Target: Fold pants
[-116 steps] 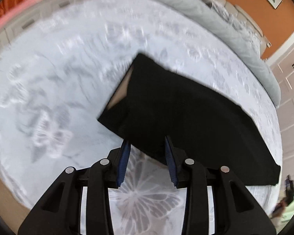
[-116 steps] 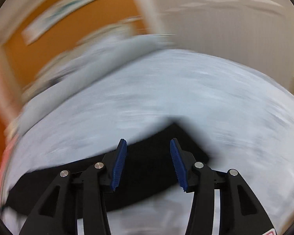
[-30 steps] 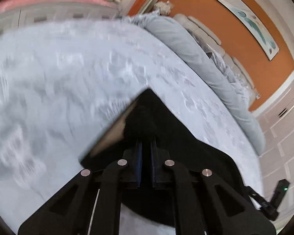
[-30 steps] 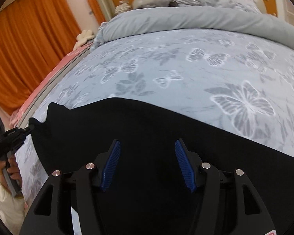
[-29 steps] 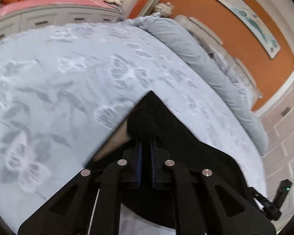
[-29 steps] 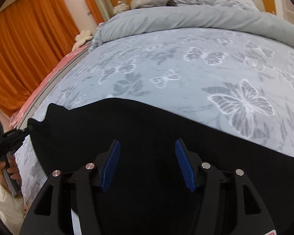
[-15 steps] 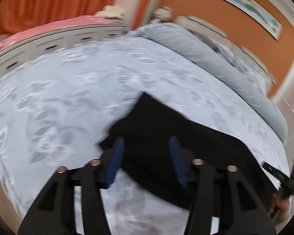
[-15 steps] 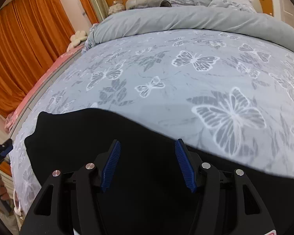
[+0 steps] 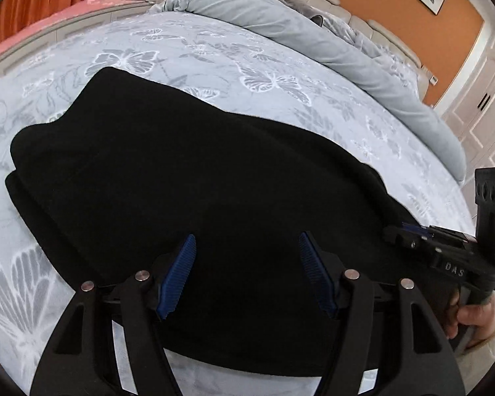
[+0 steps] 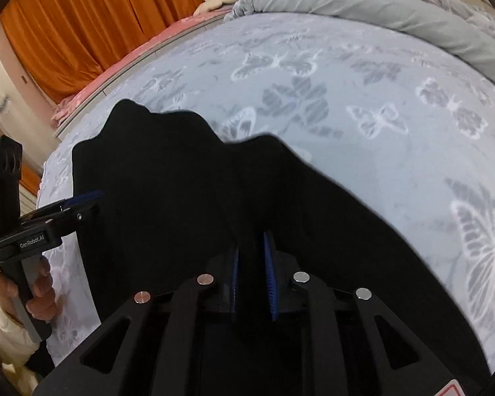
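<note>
Black pants (image 9: 194, 178) lie folded on the butterfly-print bed cover (image 9: 214, 49). My left gripper (image 9: 246, 247) is open and empty, hovering just above the near edge of the pants. My right gripper (image 10: 250, 241) is shut on a raised fold of the pants (image 10: 188, 178), with cloth between its blue pads. The right gripper also shows in the left wrist view (image 9: 409, 236) at the right end of the pants. The left gripper shows at the left of the right wrist view (image 10: 82, 199).
A rolled grey duvet (image 9: 313, 29) and a padded headboard (image 9: 379, 29) lie at the far side of the bed. Orange curtains (image 10: 92, 10) and a pink bench (image 10: 92, 89) stand beyond the bed's left edge. White wardrobe doors (image 9: 478, 105) are at the right.
My left gripper has let go of the pants' waist end and opened. My right gripper has shut on the pants and lifted a fold of the cloth.
</note>
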`<state>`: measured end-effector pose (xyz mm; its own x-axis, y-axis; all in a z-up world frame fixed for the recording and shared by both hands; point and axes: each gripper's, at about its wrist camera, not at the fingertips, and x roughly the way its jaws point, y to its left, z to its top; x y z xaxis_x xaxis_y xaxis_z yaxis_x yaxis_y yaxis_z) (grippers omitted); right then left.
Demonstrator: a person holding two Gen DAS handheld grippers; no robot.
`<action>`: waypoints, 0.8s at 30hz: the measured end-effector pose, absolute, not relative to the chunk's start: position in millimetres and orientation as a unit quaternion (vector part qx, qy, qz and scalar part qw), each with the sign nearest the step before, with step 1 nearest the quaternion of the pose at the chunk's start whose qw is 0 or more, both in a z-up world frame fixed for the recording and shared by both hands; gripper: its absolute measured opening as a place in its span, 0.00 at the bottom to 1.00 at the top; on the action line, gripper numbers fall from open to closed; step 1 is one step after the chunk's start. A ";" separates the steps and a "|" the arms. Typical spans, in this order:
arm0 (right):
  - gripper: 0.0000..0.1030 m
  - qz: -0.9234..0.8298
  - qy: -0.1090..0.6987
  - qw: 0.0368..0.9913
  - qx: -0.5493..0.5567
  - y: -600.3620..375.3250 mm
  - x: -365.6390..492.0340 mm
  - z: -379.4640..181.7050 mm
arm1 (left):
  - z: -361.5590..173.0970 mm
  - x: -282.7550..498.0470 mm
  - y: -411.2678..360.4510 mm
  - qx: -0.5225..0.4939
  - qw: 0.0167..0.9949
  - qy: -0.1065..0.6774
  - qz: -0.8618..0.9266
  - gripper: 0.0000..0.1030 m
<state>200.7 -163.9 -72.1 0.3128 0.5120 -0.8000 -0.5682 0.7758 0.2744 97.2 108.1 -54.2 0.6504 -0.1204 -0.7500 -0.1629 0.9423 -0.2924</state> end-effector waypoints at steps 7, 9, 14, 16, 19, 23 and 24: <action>0.52 0.372 0.536 0.734 0.186 -197.3 252.7 -83.1 | -57.1 98.7 103.0 -0.149 0.898 0.414 0.016 0.68; 0.52 0.379 0.552 0.699 0.251 -199.9 269.1 -95.0 | -57.0 99.2 101.3 -0.144 0.899 0.413 0.016 0.69; 0.38 0.376 0.570 0.653 0.328 -196.7 297.3 -112.1 | -55.9 98.3 105.0 -0.150 0.899 0.412 0.012 0.69; 0.18 0.358 0.591 0.660 0.295 -184.7 299.4 -114.9 | -56.1 98.6 107.3 -0.157 0.897 0.412 0.009 0.69; 0.11 0.345 0.582 0.688 0.263 -176.5 296.2 -103.7 | -56.0 97.4 109.3 -0.164 0.896 0.412 0.006 0.69; 0.06 0.319 0.543 0.732 0.260 -182.3 314.3 -83.7 | -55.4 98.0 107.4 -0.166 0.897 0.410 0.004 0.73; 0.06 0.313 0.546 0.738 0.244 -178.1 319.8 -85.5 | -55.9 98.5 105.3 -0.161 0.898 0.410 0.004 0.74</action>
<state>319.8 -178.1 -85.5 0.2077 0.7278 -0.6536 -0.1958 0.6855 0.7012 98.5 105.3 -55.9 0.6642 -0.1245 -0.7371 -0.1387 0.9484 -0.2852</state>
